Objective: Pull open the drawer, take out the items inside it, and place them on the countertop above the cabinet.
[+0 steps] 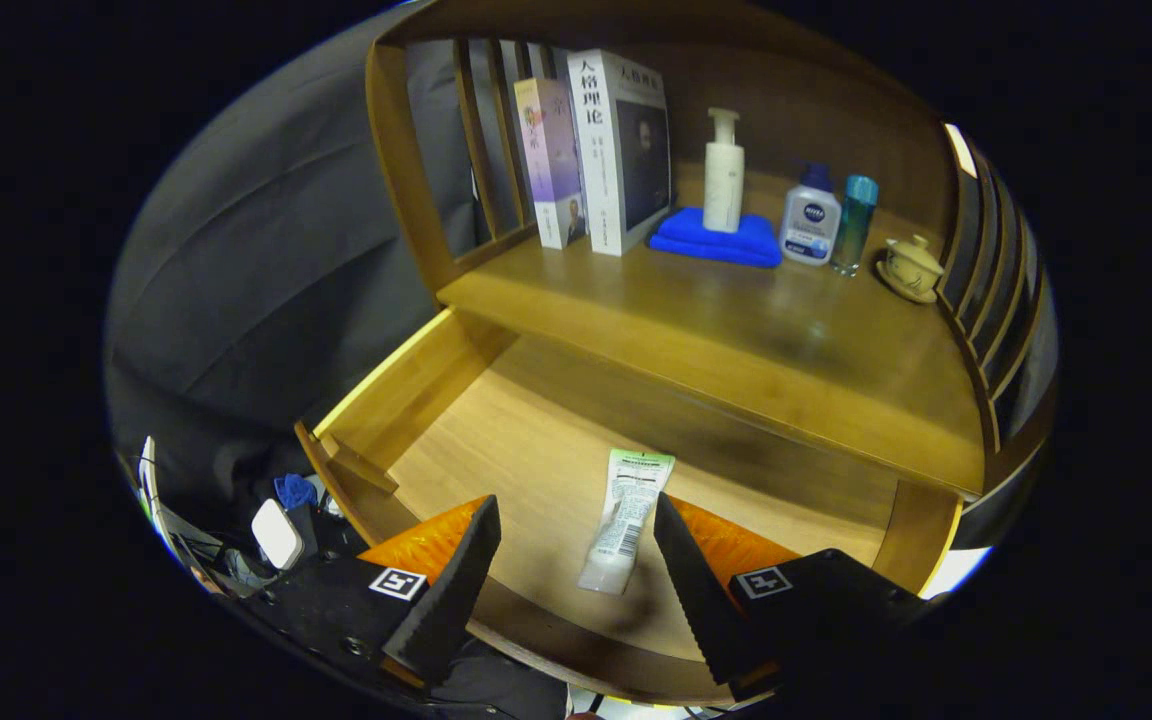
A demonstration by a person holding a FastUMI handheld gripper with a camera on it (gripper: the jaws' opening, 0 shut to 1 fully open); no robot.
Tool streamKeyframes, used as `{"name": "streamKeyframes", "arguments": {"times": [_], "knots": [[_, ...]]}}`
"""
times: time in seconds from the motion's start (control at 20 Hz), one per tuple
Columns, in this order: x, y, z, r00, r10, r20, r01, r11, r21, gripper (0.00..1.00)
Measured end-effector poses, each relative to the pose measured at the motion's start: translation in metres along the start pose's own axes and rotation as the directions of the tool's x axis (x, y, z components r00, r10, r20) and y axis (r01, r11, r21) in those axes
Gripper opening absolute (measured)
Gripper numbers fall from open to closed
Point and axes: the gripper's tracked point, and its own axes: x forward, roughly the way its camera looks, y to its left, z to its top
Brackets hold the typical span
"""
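Note:
The wooden drawer (pixel 416 385) stands pulled open below the countertop (pixel 736 330). On its floor lies a white squeeze tube (pixel 626 520) with a green end, pointing away from me. My gripper (pixel 576 520) hovers above the drawer's front part, open, with the tube lying between the two fingertips and a little nearer the right one. Neither finger touches the tube.
On the countertop stand two books (pixel 596 150), a white pump bottle (pixel 723 170) on a folded blue cloth (pixel 716 240), a white-and-blue bottle (pixel 809 220), a teal bottle (pixel 854 225) and a small lidded cup (pixel 909 268). Slatted wooden sides flank the shelf. Clutter lies left of the drawer.

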Motion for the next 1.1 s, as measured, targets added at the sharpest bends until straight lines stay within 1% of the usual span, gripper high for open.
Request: {"name": "streamKeyframes", "arguments": {"times": [0.1,0.25,0.4,0.6,0.7,0.8,0.95,1.05,1.1], "knots": [[0.015,-0.007,-0.003,0.998,0.003,-0.066,-0.002,1.0,0.01,0.97],[0.033,-0.022,-0.003,0.992,-0.03,-0.121,0.03,1.0,-0.009,0.97],[0.046,-0.026,-0.009,0.983,-0.021,-0.181,0.018,1.0,-0.017,0.97],[0.06,-0.032,-0.019,0.969,-0.03,-0.244,0.019,0.999,-0.049,0.97],[0.063,-0.029,-0.024,0.963,-0.013,-0.267,-0.001,0.999,-0.051,0.96],[0.069,-0.031,-0.031,0.954,-0.012,-0.3,-0.008,0.998,-0.066,0.89],[0.075,-0.031,-0.041,0.94,-0.014,-0.342,-0.024,0.994,-0.105,0.87],[0.075,-0.035,-0.046,0.928,-0.027,-0.371,-0.018,0.993,-0.117,0.87],[0.077,-0.037,-0.047,0.928,-0.034,-0.371,-0.012,0.993,-0.121,0.87]]}}
